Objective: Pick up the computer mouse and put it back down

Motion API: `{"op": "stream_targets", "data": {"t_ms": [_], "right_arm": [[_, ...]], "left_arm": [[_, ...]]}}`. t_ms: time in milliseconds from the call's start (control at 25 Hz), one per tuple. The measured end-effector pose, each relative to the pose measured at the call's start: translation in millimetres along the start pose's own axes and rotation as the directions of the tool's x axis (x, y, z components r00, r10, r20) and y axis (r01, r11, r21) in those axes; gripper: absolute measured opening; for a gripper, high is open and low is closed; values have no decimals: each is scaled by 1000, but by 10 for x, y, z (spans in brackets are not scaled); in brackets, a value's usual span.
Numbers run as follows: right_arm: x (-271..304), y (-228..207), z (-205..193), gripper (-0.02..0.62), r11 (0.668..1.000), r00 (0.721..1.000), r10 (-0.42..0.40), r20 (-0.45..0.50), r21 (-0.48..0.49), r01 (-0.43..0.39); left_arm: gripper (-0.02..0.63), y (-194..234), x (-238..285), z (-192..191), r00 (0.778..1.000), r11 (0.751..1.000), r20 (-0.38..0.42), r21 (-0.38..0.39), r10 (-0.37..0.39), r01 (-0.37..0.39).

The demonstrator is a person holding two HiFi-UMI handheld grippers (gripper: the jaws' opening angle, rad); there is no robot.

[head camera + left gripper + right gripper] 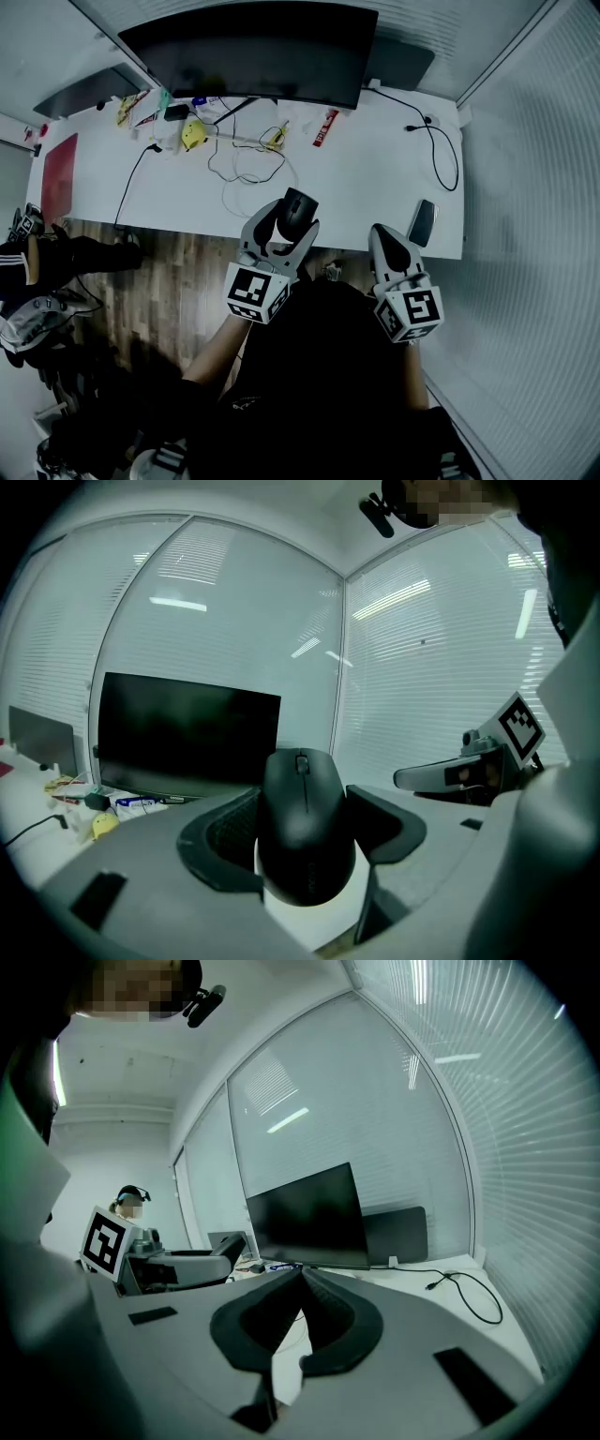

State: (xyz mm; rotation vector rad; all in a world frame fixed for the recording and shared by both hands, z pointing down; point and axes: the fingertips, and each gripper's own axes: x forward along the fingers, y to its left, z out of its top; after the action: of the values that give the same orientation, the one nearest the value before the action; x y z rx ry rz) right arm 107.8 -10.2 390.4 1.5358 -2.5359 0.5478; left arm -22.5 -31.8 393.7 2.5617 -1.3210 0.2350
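Note:
A black computer mouse (298, 212) is gripped between the jaws of my left gripper (292, 217), over the front edge of the white desk (356, 178). In the left gripper view the mouse (305, 832) fills the gap between the dark pads, its wheel end pointing up and away, and the left gripper (302, 810) is shut on its sides. White desk surface shows beneath it. My right gripper (382, 234) hovers to the right of it, near the desk's front edge. In the right gripper view its jaws (301, 1279) meet with nothing between them.
A wide dark monitor (248, 52) stands at the back of the desk, with loose cables (248, 167) and a yellow object (193, 136) in front of it. A dark phone (422, 223) lies near the right gripper. A red mat (59, 173) lies far left. A seated person's legs (56, 258) are left.

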Motion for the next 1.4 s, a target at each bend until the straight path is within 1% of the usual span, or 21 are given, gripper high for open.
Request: {"op": "stream_targets", "data": {"t_ms": [320,640,800,1040,1400], "right_arm": [[-23,10,121,0,1000,1000,5,24,-22,-4],[-9,43,200,0,999,999,9,40,-45,-7],[25,48,236,0,999,999,3,45,-50,-1],[36,59,220,0,999,999,-8,41,-46,10],[206,42,148,0,999,999,-34,-4,-21,34]], "left_arm": [[291,-71,-172,115,999,1000,37,-8,4,-3],[291,-89,-213,163,998,1000,60,-7,-3,4],[291,-33,-206,177,998,1000,63,-9,-1,2],[291,16,-160,122,999,1000,47,-9,-8,8],[291,167,76,-28,999,999,-12,-19,-42,41]]}}
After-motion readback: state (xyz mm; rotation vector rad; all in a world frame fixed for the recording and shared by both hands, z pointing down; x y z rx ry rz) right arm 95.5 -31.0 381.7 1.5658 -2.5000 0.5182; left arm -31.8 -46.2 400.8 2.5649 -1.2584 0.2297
